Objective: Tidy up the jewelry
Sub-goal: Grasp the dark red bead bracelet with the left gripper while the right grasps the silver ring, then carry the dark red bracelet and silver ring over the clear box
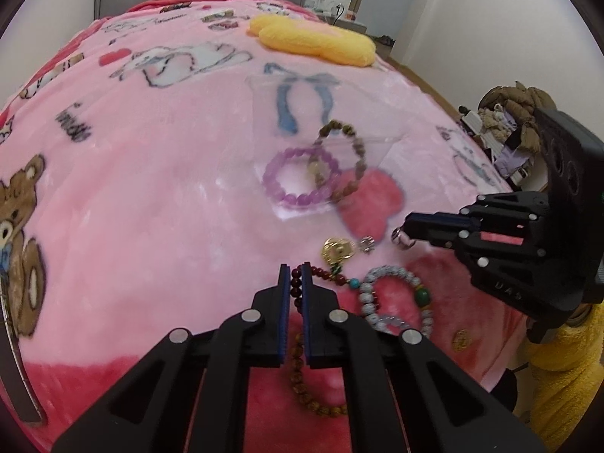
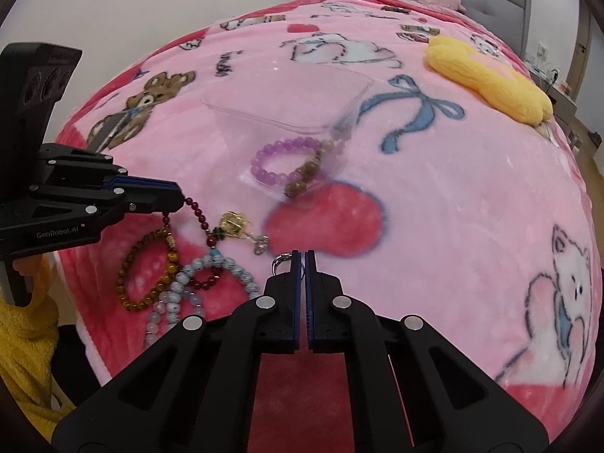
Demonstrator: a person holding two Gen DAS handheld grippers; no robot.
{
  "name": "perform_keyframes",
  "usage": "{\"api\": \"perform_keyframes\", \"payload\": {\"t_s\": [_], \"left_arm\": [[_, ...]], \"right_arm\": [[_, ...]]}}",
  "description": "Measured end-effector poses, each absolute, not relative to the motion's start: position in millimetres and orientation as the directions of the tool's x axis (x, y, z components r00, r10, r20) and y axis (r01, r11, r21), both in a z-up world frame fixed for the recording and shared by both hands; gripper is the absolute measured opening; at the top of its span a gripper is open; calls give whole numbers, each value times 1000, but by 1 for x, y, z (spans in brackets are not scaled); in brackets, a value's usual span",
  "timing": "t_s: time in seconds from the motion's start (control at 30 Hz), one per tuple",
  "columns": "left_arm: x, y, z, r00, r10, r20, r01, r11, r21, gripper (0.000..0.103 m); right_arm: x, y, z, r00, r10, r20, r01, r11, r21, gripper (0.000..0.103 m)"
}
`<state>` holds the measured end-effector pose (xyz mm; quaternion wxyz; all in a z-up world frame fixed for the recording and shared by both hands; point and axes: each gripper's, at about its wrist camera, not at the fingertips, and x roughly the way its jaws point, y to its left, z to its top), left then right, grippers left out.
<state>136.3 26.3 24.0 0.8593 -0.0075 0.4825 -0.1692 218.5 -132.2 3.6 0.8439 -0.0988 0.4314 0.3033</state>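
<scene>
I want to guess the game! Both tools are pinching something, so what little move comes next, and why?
Probably the left tool lifts the dark red bead string it pinches and carries it toward the clear tray, where the purple bracelet and a brown one already lie. The right tool pinches a small silver ring, likely headed there too.

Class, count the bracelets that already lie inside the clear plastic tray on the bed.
2. The purple bead bracelet lies flat in the clear tray; the brown bead bracelet leans beside it, overlapping its right side. Glare on the plastic may hide smaller pieces.
</scene>
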Motion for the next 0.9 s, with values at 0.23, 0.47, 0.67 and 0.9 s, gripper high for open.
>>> {"api": "perform_keyframes", "payload": {"t_s": [0.23,0.47,0.67,0.9], "left_arm": [[128,19,47,514,-336,-789,317,929,-189,6],[120,17,69,551,-374,-746,337,918,-210,6],[110,18,94,630,-391,-671,357,913,-196,6],[115,14,123,717,-392,-577,358,917,-177,6]], "right_arm": [[209,-134,24,475,445,-759,-603,793,88,2],[201,-135,43,493,469,-733,-615,784,87,2],[198,-139,58,515,515,-685,-622,774,114,2],[211,-141,81,555,564,-612,-610,776,162,2]]}}
